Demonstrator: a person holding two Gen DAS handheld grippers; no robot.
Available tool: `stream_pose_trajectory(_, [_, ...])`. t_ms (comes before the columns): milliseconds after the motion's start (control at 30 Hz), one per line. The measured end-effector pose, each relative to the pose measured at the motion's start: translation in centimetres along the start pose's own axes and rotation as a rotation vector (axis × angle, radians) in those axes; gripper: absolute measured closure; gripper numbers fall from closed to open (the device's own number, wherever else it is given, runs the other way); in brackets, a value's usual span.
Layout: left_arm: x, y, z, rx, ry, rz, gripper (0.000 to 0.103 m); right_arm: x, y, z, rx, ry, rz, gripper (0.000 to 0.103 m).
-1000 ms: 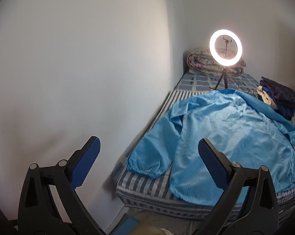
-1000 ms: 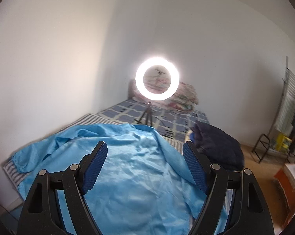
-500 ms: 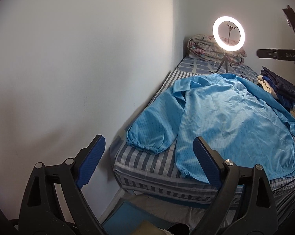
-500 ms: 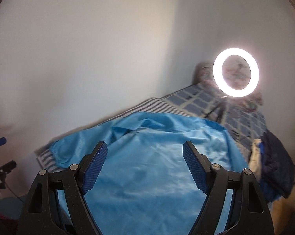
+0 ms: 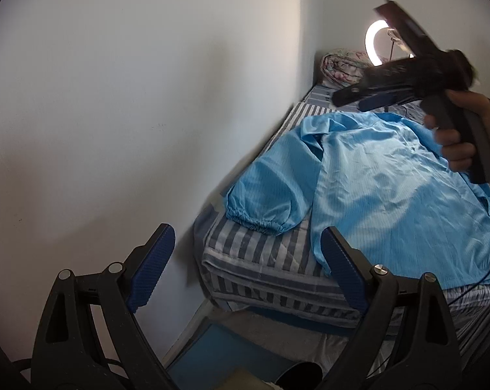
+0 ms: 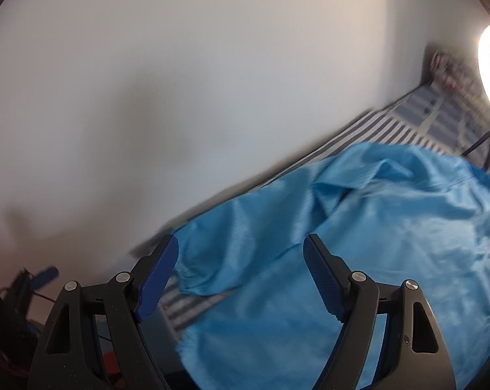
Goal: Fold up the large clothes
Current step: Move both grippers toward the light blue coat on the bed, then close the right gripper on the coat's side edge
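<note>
Blue garment [image 5: 391, 188] spread flat on striped bed [image 5: 264, 253], sleeve [image 5: 271, 195] toward wall. Left tool [image 5: 248, 260] wide open, empty. Right tool [image 6: 240, 276] open too — apparently above garment, holding nothing.

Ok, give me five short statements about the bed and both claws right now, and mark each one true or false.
1. The blue garment lies spread on the striped bed. True.
2. The left claw is clamped on the sleeve cuff. False: it stands open short of the bed, with nothing between its fingers.
3. The right claw is open above the garment. True.
4. The ring light is switched off. False: it glows at the far end of the bed.
5. The garment is already folded into a neat square. False: the body and one sleeve lie laid out, unfolded.
</note>
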State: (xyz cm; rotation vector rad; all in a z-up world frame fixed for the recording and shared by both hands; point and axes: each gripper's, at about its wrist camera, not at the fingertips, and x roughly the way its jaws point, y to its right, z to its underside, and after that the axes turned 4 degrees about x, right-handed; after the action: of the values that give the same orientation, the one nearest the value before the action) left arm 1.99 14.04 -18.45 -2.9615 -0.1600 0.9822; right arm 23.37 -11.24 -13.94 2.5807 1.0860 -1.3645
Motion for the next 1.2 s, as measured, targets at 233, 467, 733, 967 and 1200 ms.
stream_pose_trajectory(233, [-0.1, -0.3, 0.5, -0.010, 0.016, 0.017, 0.010, 5.8, 0.0, -1.9, 0.157, -0.078, -0.068, 0.024])
stream_pose_trajectory(467, [0.7, -0.6, 0.5, -0.008, 0.009, 0.030, 0.017, 11.5, 1.6, -2.8, 0.319, -0.146, -0.064, 0.038])
stream_pose_trajectory(733, [1.6, -1.1, 0.6, -0.022, 0.002, 0.035, 0.017, 17.0, 1.5, -3.4, 0.349, -0.213, 0.016, 0.054])
stream_pose_trajectory(967, [2.3, -1.4, 0.6, -0.022, -0.014, 0.034, 0.017, 20.1, 1.6, -3.7, 0.368, -0.245, 0.095, 0.056])
stream_pose_trajectory(1200, [2.7, -1.4, 0.3, -0.016, -0.019, 0.037, 0.017, 22.3, 1.0, -3.5, 0.323, -0.285, 0.174, 0.075])
